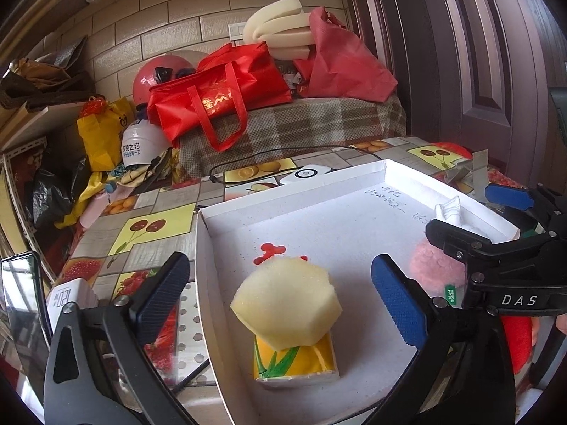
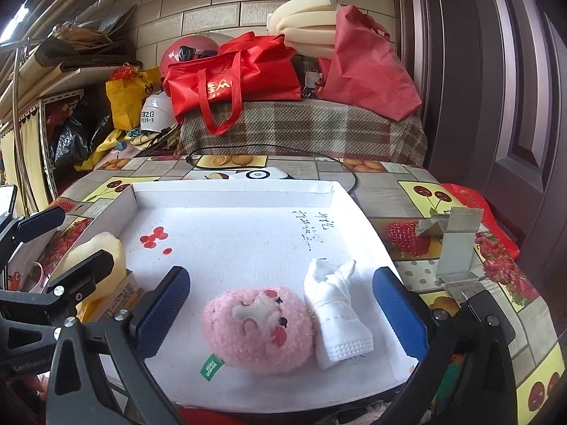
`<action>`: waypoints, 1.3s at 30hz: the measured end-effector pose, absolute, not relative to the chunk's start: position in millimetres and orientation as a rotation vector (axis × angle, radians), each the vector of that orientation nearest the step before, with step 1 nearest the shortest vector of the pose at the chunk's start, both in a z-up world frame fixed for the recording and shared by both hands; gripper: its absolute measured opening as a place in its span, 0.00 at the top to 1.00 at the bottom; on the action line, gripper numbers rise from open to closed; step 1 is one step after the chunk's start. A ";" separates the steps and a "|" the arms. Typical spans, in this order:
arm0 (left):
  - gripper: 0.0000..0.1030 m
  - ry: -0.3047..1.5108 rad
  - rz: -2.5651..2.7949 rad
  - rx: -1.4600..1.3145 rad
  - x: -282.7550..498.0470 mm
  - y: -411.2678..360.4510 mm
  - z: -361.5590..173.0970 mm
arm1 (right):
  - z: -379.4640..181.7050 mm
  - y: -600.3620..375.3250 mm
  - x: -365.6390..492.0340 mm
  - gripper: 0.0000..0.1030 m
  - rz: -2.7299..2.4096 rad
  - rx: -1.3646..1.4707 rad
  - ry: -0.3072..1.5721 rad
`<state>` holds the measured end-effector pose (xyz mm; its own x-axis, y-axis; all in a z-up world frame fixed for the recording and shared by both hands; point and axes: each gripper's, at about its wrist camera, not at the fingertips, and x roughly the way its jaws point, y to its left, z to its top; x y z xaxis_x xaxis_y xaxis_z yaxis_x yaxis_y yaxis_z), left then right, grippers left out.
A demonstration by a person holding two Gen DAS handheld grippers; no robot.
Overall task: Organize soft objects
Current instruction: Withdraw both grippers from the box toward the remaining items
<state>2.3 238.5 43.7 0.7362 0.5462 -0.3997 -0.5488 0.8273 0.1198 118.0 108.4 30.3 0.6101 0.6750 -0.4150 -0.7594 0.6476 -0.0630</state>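
Jaws on both grippers stand spread, pinching nothing. Left gripper point(image 1: 283, 304) hovers over the pale yellow foam piece point(image 1: 285, 306), which rests on a yellow tissue pack point(image 1: 297, 361) at the near left of the white tray point(image 1: 226, 209). Right gripper point(image 2: 280, 313) hangs over the pink plush toy point(image 2: 258, 329) — a white glove point(image 2: 335, 310) touches its right side. All four lie inside the tray on the fruit-print worktop point(image 2: 407, 191).

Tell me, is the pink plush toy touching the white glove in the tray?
Touching. The right wrist view shows the pink plush toy pressed against the white glove, no tray floor visible between them.
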 end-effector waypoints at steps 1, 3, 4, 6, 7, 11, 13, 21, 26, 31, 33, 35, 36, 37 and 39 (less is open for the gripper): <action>0.00 0.429 0.608 -0.013 0.2 239.7 44.1 | 30.7 107.3 118.3 0.00 0.835 -0.237 0.373; 0.00 0.419 0.616 -0.030 -2.8 243.3 45.2 | 31.4 105.7 118.8 0.00 0.831 -0.228 0.370; 0.00 0.416 0.619 -0.039 -4.0 245.0 45.4 | 31.7 105.1 118.6 0.00 0.828 -0.225 0.368; 0.00 0.413 0.625 -0.053 -5.5 247.5 45.7 | 32.3 104.2 117.2 0.00 0.827 -0.223 0.360; 0.00 0.412 0.628 -0.056 -6.2 248.1 45.7 | 32.6 104.2 116.5 0.00 0.825 -0.223 0.356; 0.00 0.382 0.631 -0.063 -11.5 246.8 47.8 | 33.7 101.9 115.0 0.00 0.820 -0.214 0.340; 0.00 0.351 0.630 -0.075 -17.3 247.3 49.7 | 35.2 97.8 113.1 0.00 0.816 -0.199 0.322; 0.00 0.308 0.612 -0.092 -35.8 242.0 52.5 | 39.8 77.6 96.6 0.00 0.799 -0.176 0.222; 0.00 0.327 0.566 -0.095 -46.8 236.3 50.9 | 39.8 62.8 95.8 0.00 0.778 -0.159 0.224; 0.00 0.345 0.532 -0.070 -60.8 223.6 49.2 | 38.6 36.7 98.1 0.00 0.752 -0.129 0.241; 0.00 0.352 0.509 -0.060 -66.0 218.3 48.9 | 38.1 23.3 99.0 0.00 0.740 -0.126 0.246; 0.00 0.356 0.476 -0.051 -71.4 212.2 48.4 | 37.7 9.8 101.1 0.00 0.715 -0.126 0.252; 0.00 0.358 0.456 -0.045 -73.9 208.5 48.7 | 37.3 2.7 101.8 0.00 0.702 -0.125 0.258; 0.00 0.359 0.433 -0.037 -76.5 204.7 48.6 | 36.7 -5.0 103.9 0.00 0.691 -0.123 0.268; 0.00 0.363 0.382 -0.017 -81.3 196.5 48.4 | 34.8 -19.5 109.9 0.00 0.667 -0.118 0.298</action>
<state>-81.3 196.5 48.4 0.8642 0.3620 -0.3496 -0.3679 0.9284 0.0521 109.9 -19.5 34.8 0.7449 0.5910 -0.3096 -0.6247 0.7808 -0.0128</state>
